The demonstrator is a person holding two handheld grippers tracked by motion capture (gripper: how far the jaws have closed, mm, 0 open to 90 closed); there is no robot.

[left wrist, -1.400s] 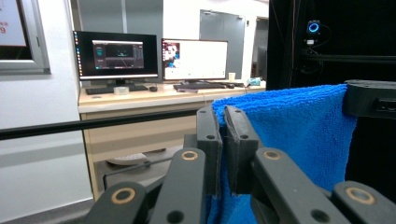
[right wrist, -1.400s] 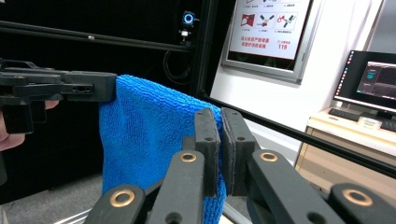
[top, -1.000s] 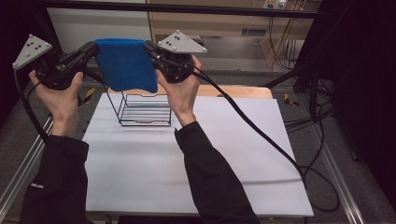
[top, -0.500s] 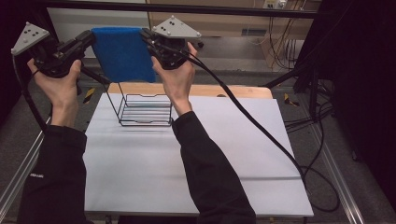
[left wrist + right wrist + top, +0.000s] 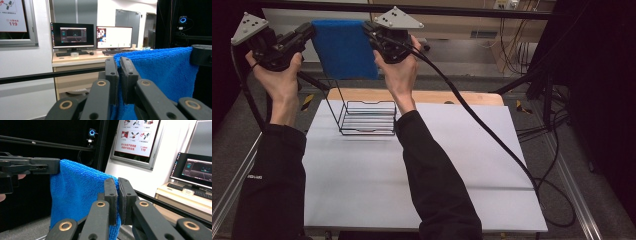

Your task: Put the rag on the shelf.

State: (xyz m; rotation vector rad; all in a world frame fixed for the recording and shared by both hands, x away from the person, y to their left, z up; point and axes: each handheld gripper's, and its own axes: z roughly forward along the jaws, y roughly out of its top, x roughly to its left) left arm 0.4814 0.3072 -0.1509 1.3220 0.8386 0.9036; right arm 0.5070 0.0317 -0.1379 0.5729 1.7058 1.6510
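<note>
Cloth: a blue cloth (image 5: 344, 49) is hanging in the air above the far edge of the bench (image 5: 422, 170), stretched flat between the two grippers and drooping below them.
Left gripper: the left gripper (image 5: 306, 33) is pinching the cloth's upper left corner, jaws clamped on the fabric (image 5: 160, 72).
Right gripper: the right gripper (image 5: 371, 29) is pinching the upper right corner, jaws closed tight on the edge (image 5: 75, 192).
Rack: a black wire rack (image 5: 364, 116) is standing on the bench, below the cloth and between the forearms.
Bench: white sheet lying over a wooden board.
</note>
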